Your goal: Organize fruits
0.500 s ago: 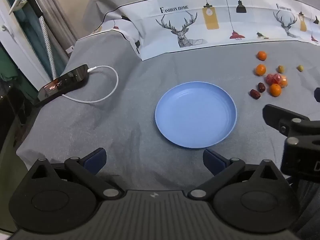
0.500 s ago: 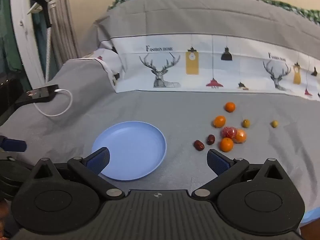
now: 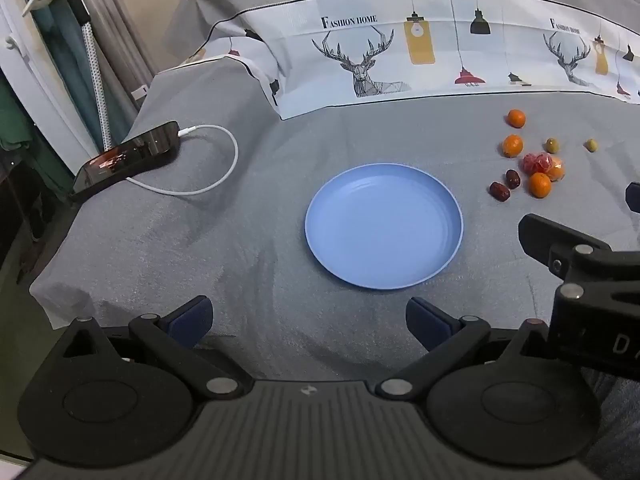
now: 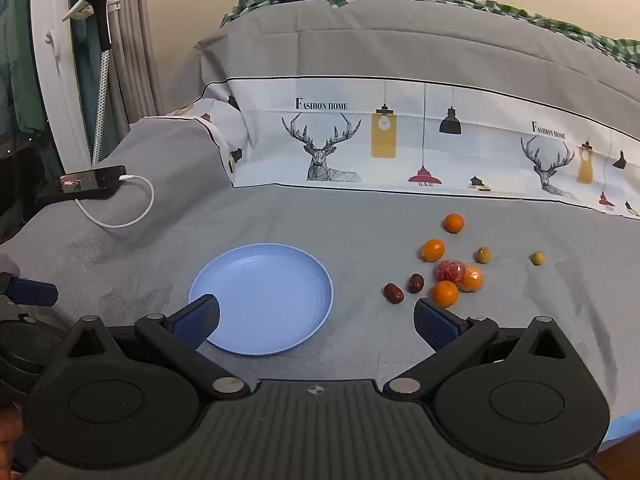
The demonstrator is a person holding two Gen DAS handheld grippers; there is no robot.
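Since the earlier frame, the right wrist view has shifted slightly: the blue plate [image 4: 262, 300] now sits a little lower and nearer in that view, and its near-left rim falls behind the left finger of the right claw [image 4: 316, 322], which suggests a small advance of that claw toward the bed surface. The left wrist view is practically unchanged; no fruit has been displaced. In terms of the task, this is judged to be the opening approach, with sorting not yet begun. The left claw [image 3: 308, 318] is spread wide with nothing between its pads; the right claw is likewise spread wide and empty. The plate lies empty on the grey bedspread [image 3: 200, 240], and all fruit lies on the bedspread to the right of it, apart from the plate. Count: four bare orange citrus fruits, the nearest [image 4: 445, 293] just beyond the right claw's right finger; one red wrapped fruit [image 4: 450, 270] touching one of the orange ones; two dark red dates [image 4: 394, 293]; two small green fruits [image 4: 484, 255], set apart toward the far right. One plate. Off-task items: one phone [image 3: 128, 158] with one white cable [image 3: 216, 168], at the left edge of the bed.
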